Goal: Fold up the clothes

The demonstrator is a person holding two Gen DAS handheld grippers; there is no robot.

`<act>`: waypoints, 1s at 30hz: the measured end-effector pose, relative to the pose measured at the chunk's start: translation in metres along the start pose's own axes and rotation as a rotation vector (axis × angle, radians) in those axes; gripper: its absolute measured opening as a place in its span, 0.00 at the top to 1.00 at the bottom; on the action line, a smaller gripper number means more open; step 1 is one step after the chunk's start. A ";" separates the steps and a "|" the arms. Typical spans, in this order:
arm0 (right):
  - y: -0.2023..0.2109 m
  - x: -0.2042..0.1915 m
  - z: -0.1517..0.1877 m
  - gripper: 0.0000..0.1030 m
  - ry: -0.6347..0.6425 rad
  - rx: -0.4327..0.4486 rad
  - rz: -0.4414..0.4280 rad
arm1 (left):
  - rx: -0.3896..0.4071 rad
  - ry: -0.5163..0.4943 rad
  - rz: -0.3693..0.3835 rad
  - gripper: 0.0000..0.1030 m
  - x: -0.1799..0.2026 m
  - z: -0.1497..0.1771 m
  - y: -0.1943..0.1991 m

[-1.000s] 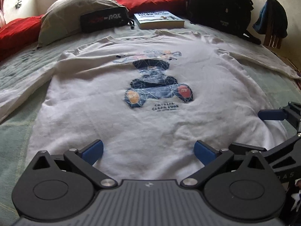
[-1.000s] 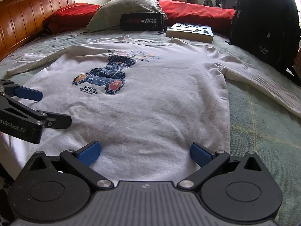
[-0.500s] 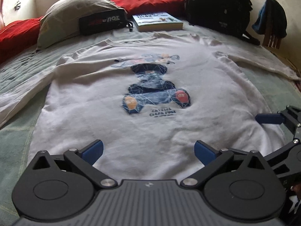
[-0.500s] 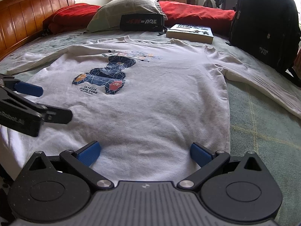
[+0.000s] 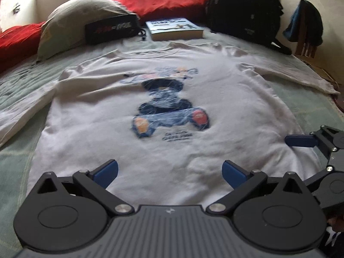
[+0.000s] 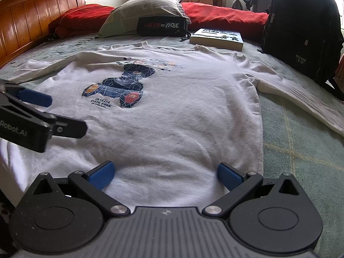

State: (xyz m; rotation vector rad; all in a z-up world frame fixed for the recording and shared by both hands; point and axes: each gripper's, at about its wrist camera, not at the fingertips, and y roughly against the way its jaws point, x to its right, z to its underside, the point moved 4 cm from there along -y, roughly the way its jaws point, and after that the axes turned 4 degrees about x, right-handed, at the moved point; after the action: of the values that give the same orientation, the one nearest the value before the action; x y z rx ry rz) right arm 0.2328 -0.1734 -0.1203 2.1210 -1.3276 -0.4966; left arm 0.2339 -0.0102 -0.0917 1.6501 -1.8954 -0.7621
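1. Tongs first: the left gripper (image 5: 169,173) and right gripper (image 6: 165,174) both stand spread wide and hold nothing, poised over the hem of the white sweatshirt (image 6: 172,116), which lies flat, print up, on the bed (image 6: 301,150).
2. Risk: pinching only the top layer would drag and wrinkle the body.
3. Room: both sleeves lie outstretched; book (image 6: 217,38), backpack (image 6: 301,32) and pillow (image 6: 142,10) crowd the collar end.
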 end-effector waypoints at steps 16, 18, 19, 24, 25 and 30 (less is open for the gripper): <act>0.002 0.000 -0.002 0.00 -0.004 -0.004 0.001 | -0.029 0.013 -0.069 0.01 -0.018 0.013 0.009; 0.005 -0.001 -0.005 0.00 -0.001 -0.012 0.007 | -0.045 0.014 -0.069 0.01 -0.016 0.014 0.005; 0.008 -0.001 -0.006 0.00 0.001 -0.012 0.013 | -0.056 0.013 -0.073 0.01 -0.016 0.017 0.002; 0.019 -0.001 -0.011 0.00 0.010 -0.001 0.036 | -0.047 0.012 -0.073 0.01 -0.015 0.019 0.003; 0.019 -0.001 -0.011 0.00 0.010 0.000 0.037 | -0.043 0.019 -0.066 0.01 -0.016 0.018 0.005; 0.023 -0.004 -0.013 0.00 0.029 0.006 0.043 | -0.001 0.028 -0.040 0.01 -0.015 0.009 0.009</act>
State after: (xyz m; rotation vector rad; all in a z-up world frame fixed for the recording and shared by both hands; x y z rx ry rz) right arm 0.2228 -0.1742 -0.0950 2.0921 -1.3574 -0.4426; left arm 0.2233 0.0059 -0.0920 1.6942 -1.8478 -0.7519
